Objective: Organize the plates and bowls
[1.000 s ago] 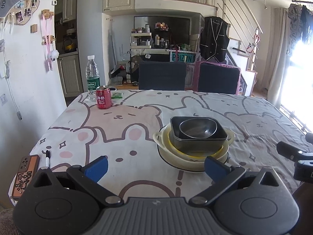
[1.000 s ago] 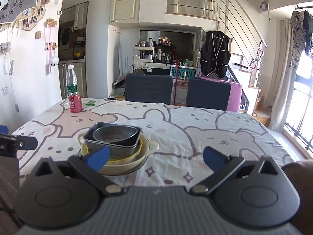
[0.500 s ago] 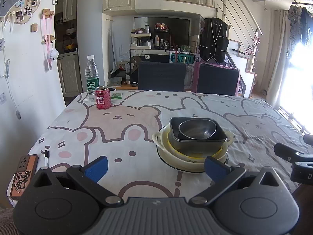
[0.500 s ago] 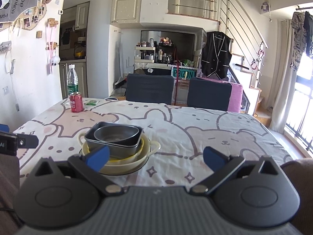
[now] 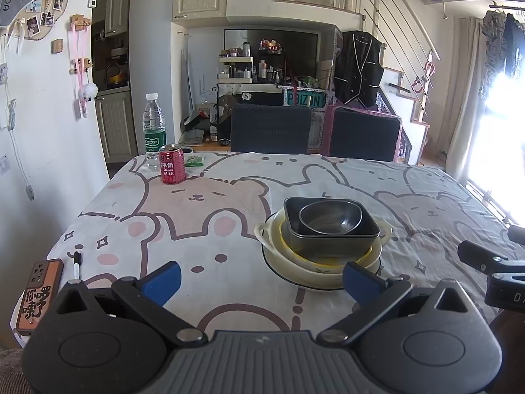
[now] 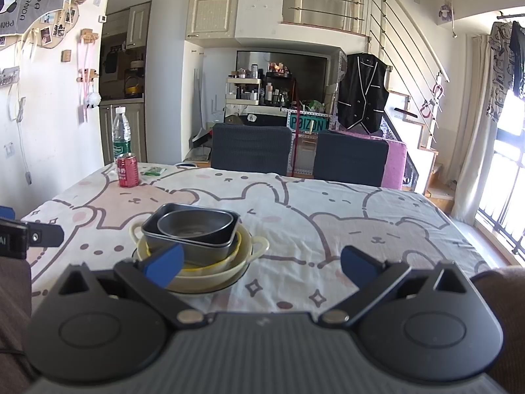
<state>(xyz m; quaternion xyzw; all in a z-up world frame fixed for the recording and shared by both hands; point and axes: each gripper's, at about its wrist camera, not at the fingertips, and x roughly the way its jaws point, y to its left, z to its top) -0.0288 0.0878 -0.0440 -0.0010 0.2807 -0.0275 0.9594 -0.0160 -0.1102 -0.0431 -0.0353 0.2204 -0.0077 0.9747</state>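
Note:
One stack of dishes stands on the table's near half. A round metal bowl (image 5: 329, 219) (image 6: 193, 224) sits inside a dark rectangular dish (image 5: 331, 239) (image 6: 188, 243), which rests in a cream two-handled bowl (image 5: 272, 236) (image 6: 252, 249) on a white plate (image 5: 295, 275) (image 6: 210, 287). My left gripper (image 5: 261, 279) hangs open just short of the stack, empty. My right gripper (image 6: 261, 262) is open and empty too, with the stack behind its left fingertip (image 6: 164, 261). Each gripper shows at the edge of the other's view.
A red milk can (image 5: 172, 164) (image 6: 127, 170), a water bottle (image 5: 154, 131) (image 6: 121, 134) and a green packet (image 5: 194, 161) stand at the far left. A phone (image 5: 37, 292) and a pen (image 5: 76, 264) lie at the near left edge. Two dark chairs (image 5: 270, 128) (image 5: 364, 134) face the far side.
Both grippers have drawn back and risen slightly from the stack. Nothing on the table has moved, and both stay open.

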